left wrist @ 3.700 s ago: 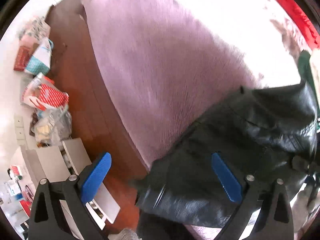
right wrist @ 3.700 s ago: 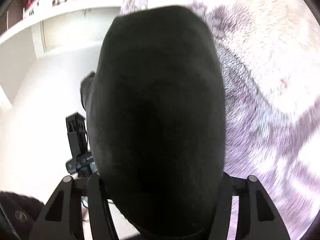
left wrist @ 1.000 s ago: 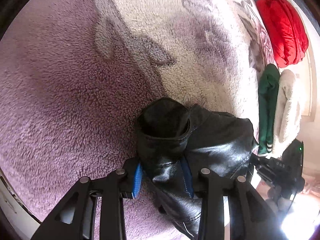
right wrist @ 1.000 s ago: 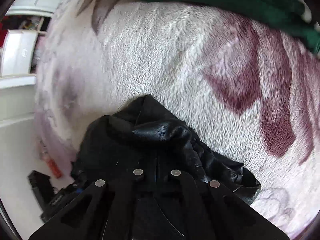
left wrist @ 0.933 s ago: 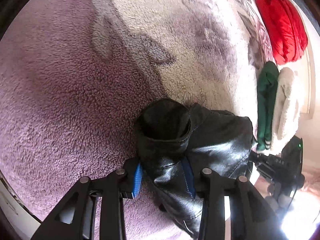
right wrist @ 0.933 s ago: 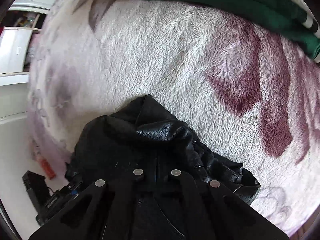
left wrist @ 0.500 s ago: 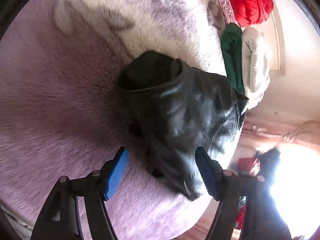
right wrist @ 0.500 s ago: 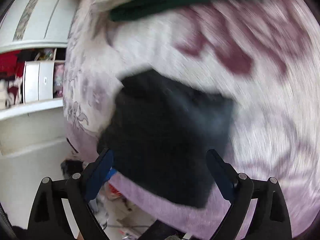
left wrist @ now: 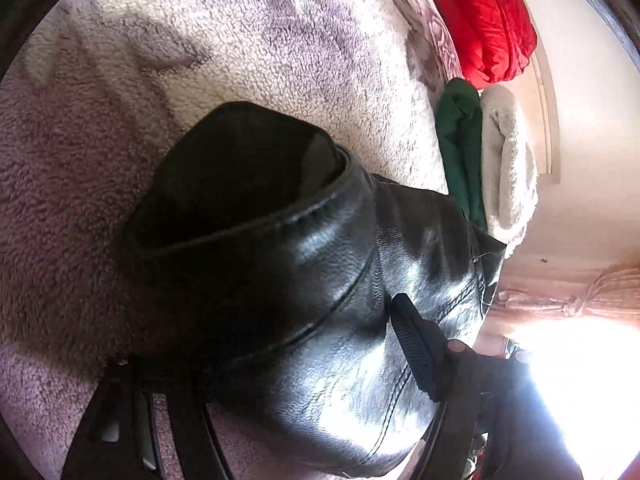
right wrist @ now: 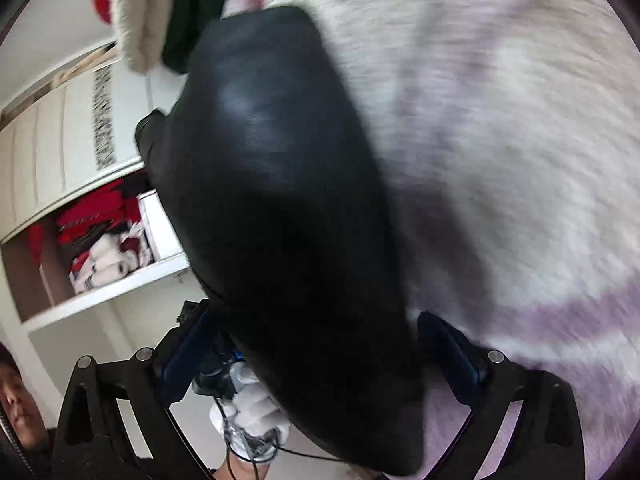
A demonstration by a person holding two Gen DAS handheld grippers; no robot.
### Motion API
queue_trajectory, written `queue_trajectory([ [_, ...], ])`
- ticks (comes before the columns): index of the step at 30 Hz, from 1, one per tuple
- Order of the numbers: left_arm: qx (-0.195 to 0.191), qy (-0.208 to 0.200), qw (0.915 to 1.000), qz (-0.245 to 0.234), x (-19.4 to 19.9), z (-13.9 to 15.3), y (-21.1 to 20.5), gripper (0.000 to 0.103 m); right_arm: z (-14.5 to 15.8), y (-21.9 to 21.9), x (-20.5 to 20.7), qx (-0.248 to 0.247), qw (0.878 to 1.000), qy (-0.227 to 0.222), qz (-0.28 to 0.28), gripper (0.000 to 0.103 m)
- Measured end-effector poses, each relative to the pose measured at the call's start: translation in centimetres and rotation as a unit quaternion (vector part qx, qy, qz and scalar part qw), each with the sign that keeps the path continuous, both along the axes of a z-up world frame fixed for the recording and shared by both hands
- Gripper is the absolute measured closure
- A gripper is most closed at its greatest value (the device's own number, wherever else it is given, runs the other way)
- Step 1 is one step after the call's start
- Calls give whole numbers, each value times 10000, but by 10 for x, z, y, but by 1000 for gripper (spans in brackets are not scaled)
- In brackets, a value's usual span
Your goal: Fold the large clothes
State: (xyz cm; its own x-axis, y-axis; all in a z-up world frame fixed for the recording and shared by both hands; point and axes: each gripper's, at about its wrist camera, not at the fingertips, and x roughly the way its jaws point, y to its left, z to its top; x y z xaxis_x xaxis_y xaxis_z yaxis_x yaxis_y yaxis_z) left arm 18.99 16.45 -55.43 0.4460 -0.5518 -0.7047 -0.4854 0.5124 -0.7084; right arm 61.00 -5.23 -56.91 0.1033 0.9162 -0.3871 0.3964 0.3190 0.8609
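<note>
A black leather jacket (left wrist: 320, 280) lies folded into a thick bundle on a lilac-and-cream fleece blanket (left wrist: 240, 40). My left gripper (left wrist: 264, 332) is open and straddles the bundle's near end. Its right finger (left wrist: 416, 352) rests against the leather, and its left finger is lost in shadow beside the fold. In the blurred right wrist view the jacket (right wrist: 280, 200) runs lengthwise between the blue pads (right wrist: 452, 356) of my right gripper (right wrist: 320, 356). Those jaws are opening wide, and the pads stand off the leather. A white-gloved hand (right wrist: 252, 412) shows below the jacket.
Folded clothes lie along the bed's far side: a red garment (left wrist: 480, 20), a green one (left wrist: 460, 140) and a cream fleece (left wrist: 508, 168). White shelves (right wrist: 100, 280) with red and white items stand beyond the bed edge. Strong glare fills the left wrist view's lower right.
Both grippers have let go of the jacket and opened. The left one has moved in closer over the bundle. The right one has swung round fast to its other end.
</note>
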Motion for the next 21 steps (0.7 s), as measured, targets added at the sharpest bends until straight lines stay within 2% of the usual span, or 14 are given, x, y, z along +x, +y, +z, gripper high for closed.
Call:
queue_trajectory([
  [4,64,-79,9998,169,3,3,3,36,-1,33,18,-79,9998,-191,28,3],
  [6,95,-132,9995,261,2,8,9,36,4,41,18,25,9992,-374,-126,32],
  [9,102,-199,9991,358,8,17,13,36,17,54,18,79,9985,-526,-103,41],
  [14,240,-416,9983,334,20,45,15,36,43,72,26,315,9974,-631,-149,49],
  [21,342,-644,9970,261,38,83,16,36,96,94,51,554,9941,-932,-105,52],
])
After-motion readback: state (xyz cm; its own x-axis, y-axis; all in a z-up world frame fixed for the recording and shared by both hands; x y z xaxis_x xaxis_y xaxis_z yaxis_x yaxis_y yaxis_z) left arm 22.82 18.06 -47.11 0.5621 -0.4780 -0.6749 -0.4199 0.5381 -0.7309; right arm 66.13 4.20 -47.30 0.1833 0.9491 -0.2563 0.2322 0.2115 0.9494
